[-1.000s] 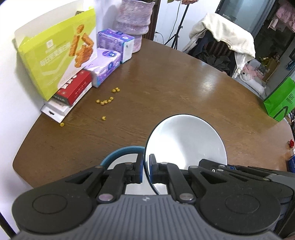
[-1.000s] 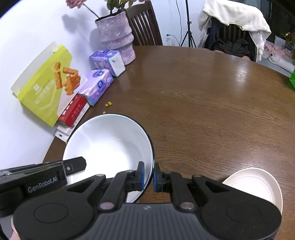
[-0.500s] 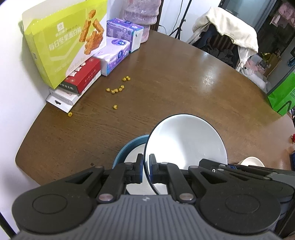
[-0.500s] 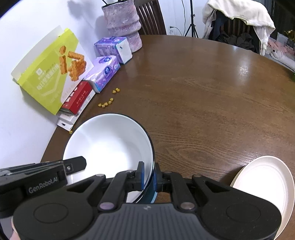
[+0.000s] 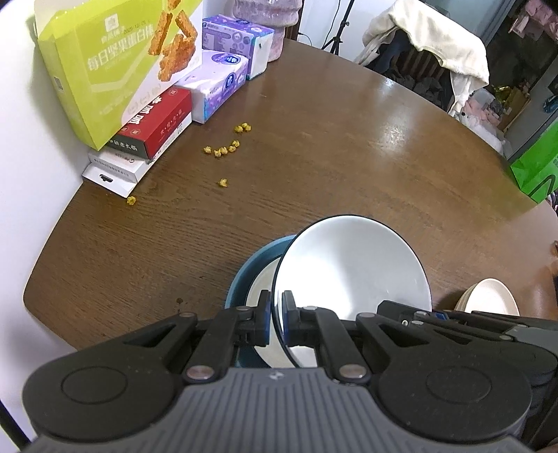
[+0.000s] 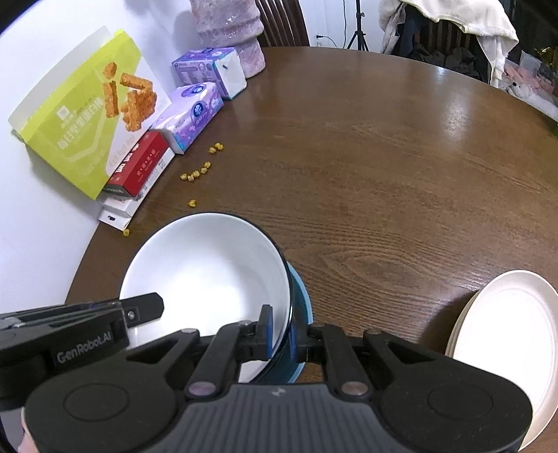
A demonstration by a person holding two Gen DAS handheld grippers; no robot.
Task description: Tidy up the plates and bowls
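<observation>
White bowl [image 6: 205, 275]: held by its rim on both sides, tilted over the blue bowl [image 5: 244, 278] near the table [image 6: 366, 174] edge.
Left gripper [image 5: 275, 317]: clamped on the white bowl's rim.
Right gripper [image 6: 280, 331]: clamped on the opposite rim.
Cream plates [image 6: 505, 334]: stacked to the right, apart.
Yellow crumbs [image 6: 200, 170]: scattered beside the boxes [image 6: 139, 167].

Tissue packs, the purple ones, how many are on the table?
2. One purple tissue pack lies beside the red box. The other purple tissue pack stands behind it, next to the pink vase. None seem hidden.
</observation>
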